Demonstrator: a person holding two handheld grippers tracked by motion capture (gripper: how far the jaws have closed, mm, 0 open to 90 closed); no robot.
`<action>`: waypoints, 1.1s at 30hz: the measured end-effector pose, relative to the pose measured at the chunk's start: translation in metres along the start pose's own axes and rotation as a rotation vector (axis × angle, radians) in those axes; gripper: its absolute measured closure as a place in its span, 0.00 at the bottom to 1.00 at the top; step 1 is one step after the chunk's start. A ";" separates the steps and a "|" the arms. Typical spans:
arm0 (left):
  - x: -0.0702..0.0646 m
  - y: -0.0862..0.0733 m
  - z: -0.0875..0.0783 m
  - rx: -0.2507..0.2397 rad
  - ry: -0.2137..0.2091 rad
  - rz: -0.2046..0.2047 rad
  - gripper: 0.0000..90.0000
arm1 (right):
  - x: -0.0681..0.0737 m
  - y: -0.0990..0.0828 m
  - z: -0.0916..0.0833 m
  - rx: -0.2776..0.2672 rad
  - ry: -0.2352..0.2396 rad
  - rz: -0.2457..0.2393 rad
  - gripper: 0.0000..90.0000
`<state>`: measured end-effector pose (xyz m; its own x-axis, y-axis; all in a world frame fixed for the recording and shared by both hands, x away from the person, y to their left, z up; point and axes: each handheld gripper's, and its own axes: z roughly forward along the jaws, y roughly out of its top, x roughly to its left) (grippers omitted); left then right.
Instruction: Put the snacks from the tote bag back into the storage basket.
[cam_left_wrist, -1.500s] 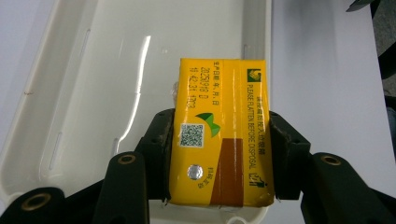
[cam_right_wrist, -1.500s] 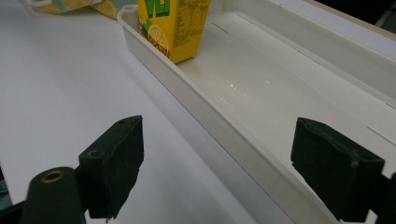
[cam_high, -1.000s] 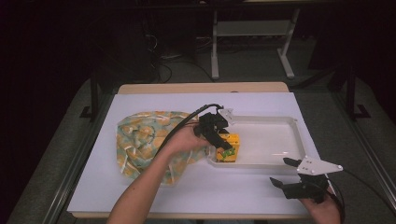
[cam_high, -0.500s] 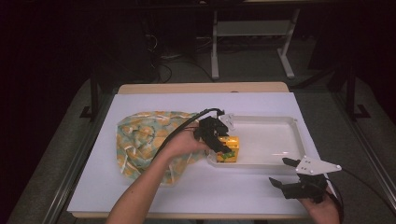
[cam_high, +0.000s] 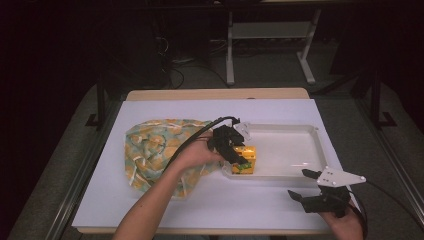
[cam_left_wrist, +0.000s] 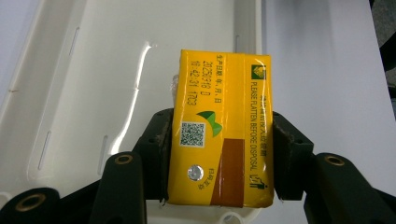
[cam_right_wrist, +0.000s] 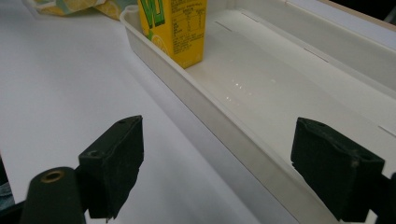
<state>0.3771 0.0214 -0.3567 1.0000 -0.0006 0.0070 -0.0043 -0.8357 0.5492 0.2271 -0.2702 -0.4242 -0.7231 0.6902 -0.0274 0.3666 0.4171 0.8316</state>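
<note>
Left gripper (cam_high: 239, 156) jaws clamped on yellow juice carton (cam_left_wrist: 220, 130), center frame, over white tray (cam_high: 300, 150); carton's long axis runs along jaws. Right gripper (cam_high: 306, 186) jaws apart, lower right.

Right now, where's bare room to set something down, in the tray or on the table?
Most of the white tray is bare, from the yellow carton at its left end to the right wall. The table is bare along the far edge and in the front strip between the forearm and the right gripper. It is crowded around the patterned bag and the left gripper.
</note>
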 end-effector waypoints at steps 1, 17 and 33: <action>0.000 0.000 0.000 0.000 0.000 0.000 0.54 | -0.001 0.000 0.000 0.001 0.002 -0.002 0.19; 0.002 -0.003 0.004 0.031 0.011 -0.007 0.36 | -0.005 -0.003 0.004 -0.001 0.015 0.006 0.18; 0.000 -0.011 -0.018 -0.031 0.039 -0.026 0.26 | -0.004 0.001 0.003 -0.001 0.003 0.005 0.18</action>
<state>0.3770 0.0402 -0.3480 0.9988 0.0432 0.0247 0.0211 -0.8179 0.5750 0.2318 -0.2705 -0.4248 -0.7233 0.6902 -0.0214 0.3696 0.4132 0.8322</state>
